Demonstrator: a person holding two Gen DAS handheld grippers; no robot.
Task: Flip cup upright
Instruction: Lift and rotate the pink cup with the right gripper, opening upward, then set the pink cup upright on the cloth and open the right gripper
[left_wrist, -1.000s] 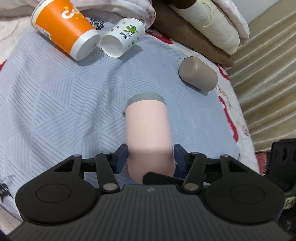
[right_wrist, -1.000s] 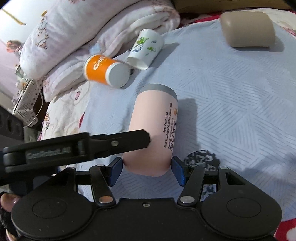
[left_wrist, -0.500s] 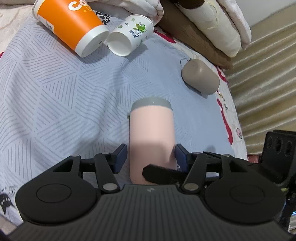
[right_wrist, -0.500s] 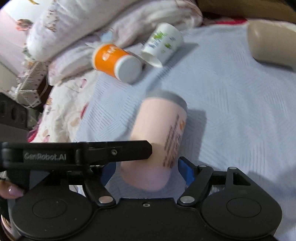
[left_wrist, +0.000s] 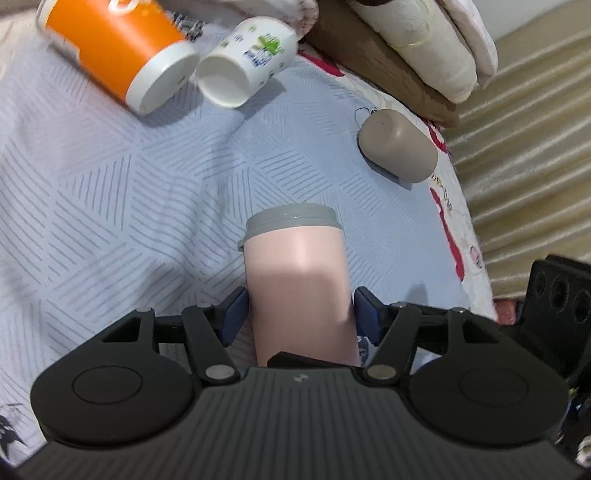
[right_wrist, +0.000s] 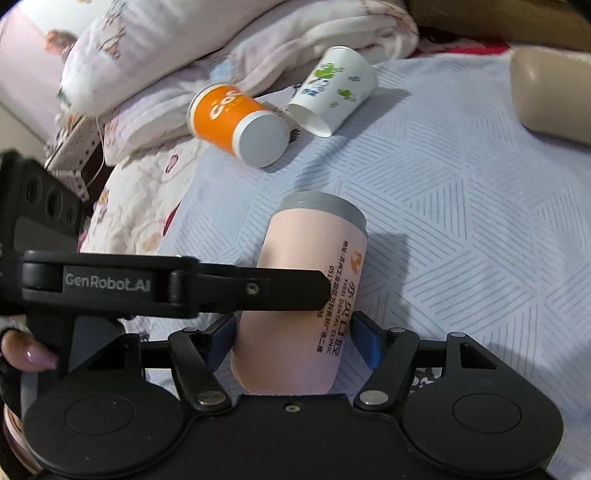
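Observation:
A pink cup with a grey lid (left_wrist: 299, 280) (right_wrist: 314, 273) sits between the fingers of both grippers, raised off the pale blue bedspread and tilted, lid end away from the cameras. My left gripper (left_wrist: 300, 317) is shut on the pink cup near its base; one of its fingers (right_wrist: 255, 288) crosses the cup in the right wrist view. My right gripper (right_wrist: 293, 343) is shut on the same cup, its blue pads on either side of it.
An orange paper cup (left_wrist: 118, 51) (right_wrist: 236, 122) and a white printed paper cup (left_wrist: 247, 62) (right_wrist: 332, 92) lie on their sides at the far end. A beige cup (left_wrist: 397, 146) (right_wrist: 550, 96) lies to the right. Folded quilts (right_wrist: 236, 48) lie behind.
Both grippers have lifted the pink cup and tipped its lid end upward; the cups behind appear closer and larger. Both stay shut on the cup.

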